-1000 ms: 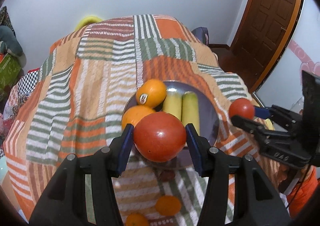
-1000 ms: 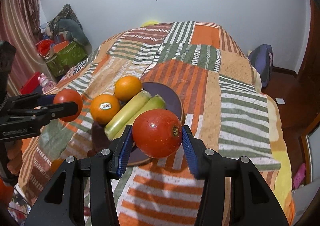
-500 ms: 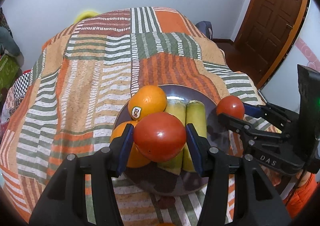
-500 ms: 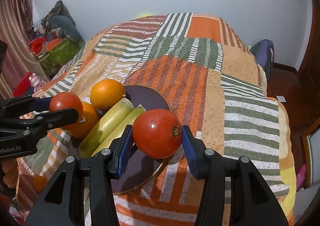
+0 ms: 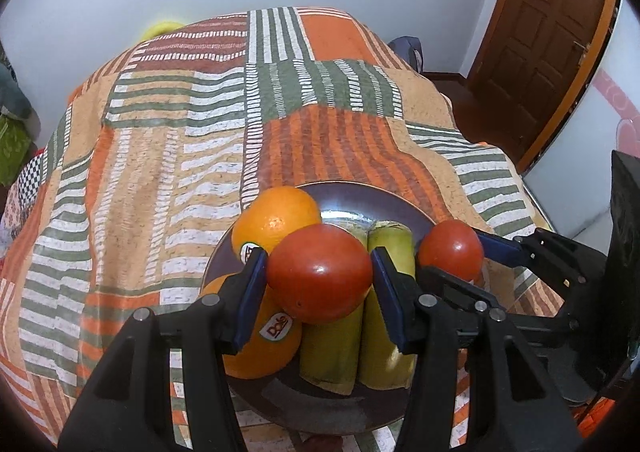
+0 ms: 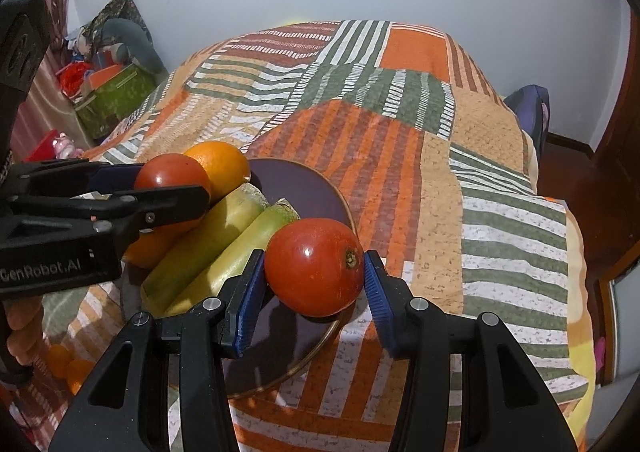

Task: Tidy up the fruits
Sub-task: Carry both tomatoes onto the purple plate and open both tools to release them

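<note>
My left tool [image 5: 318,278] has its blue pads clamped on either side of a round red tomato [image 5: 319,272], held above the near half of the dark round plate [image 5: 404,208]. My right tool [image 6: 314,278] grips a second round red tomato [image 6: 315,266] the same way, its jaws partly closed around it, stem scar facing right, over the plate's right rim. In the left wrist view that second tomato [image 5: 451,250] shows at the right, just beside the plate's edge.

The plate sits on a bed covered by a striped patchwork quilt [image 5: 160,156] in orange, green and tan. On the plate lie two pale yellow-green cut stalks [image 6: 216,240] side by side, touching each other, and two oranges: one with a Dole sticker [image 5: 264,348] nearest me, another orange [image 5: 276,218] behind it. Two small orange fruits [image 6: 68,366] lie off the plate, low at the left of the right wrist view.
</note>
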A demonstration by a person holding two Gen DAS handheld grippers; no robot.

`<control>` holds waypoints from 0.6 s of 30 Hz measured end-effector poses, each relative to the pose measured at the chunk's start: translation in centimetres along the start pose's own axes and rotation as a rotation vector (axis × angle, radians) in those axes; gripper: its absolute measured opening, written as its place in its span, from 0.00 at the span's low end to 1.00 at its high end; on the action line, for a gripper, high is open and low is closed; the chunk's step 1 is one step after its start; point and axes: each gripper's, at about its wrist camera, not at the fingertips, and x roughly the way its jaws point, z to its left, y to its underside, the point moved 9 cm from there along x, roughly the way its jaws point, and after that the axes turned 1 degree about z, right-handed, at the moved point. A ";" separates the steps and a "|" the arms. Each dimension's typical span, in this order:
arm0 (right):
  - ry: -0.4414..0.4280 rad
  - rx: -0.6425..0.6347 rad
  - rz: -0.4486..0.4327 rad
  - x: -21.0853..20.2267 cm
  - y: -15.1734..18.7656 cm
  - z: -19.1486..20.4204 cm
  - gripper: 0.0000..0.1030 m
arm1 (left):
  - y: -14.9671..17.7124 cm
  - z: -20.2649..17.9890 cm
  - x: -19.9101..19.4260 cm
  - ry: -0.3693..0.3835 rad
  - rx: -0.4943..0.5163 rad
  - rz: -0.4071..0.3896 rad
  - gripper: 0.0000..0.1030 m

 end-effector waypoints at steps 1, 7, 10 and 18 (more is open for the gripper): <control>0.000 0.000 -0.001 0.1 0.0 0.0 0.44 | 0.0 -0.1 0.1 0.002 0.003 0.002 0.51; -0.020 0.025 0.001 0.3 0.1 -0.1 0.45 | 0.2 0.3 0.7 0.000 -0.018 0.009 0.54; -0.029 0.031 0.004 0.3 0.2 0.0 0.45 | 0.3 0.6 0.7 -0.018 -0.026 0.003 0.59; -0.011 0.008 0.005 -0.2 0.3 0.4 0.47 | 0.5 0.6 -0.4 -0.020 -0.030 -0.010 0.62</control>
